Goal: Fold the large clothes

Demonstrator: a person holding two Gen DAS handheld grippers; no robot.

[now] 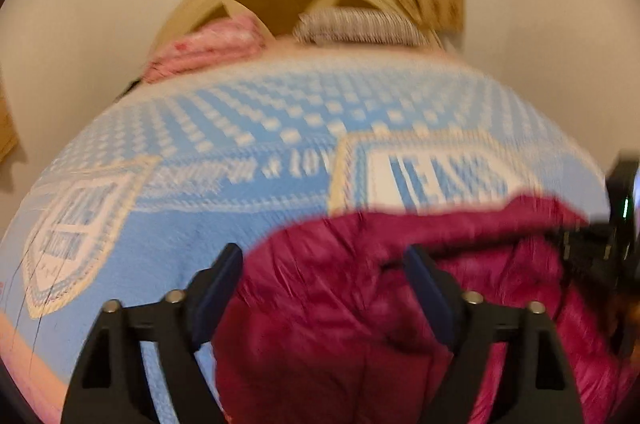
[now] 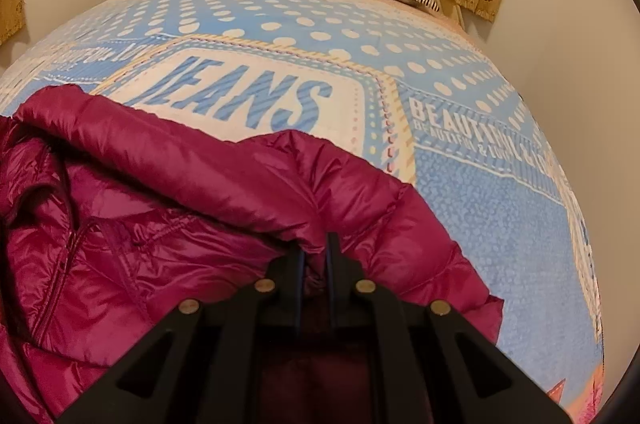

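From the left tongs' camera, blurred, the left tongs [image 1: 324, 264] stand wide apart with nothing pinched; the magenta puffer jacket [image 1: 360, 304] lies under and between the jaws, on the blue bedspread [image 1: 160, 224] near the foot of the bed. The right tongs [image 1: 592, 244] show dark at the jacket's far edge. With only one corner held, I'd worry the slippery shell slumps on this side and any fold goes crooked.

From the right tongs' camera, the right tongs [image 2: 316, 256] are nearly closed, nipping a thin fold at the jacket [image 2: 160, 224] edge; the rest is bunched to the left, zipper showing. That pinch looks shallow, so a hard pull could slide the fabric out. Dragging could also rumple the bedspread [image 2: 480, 204] below.
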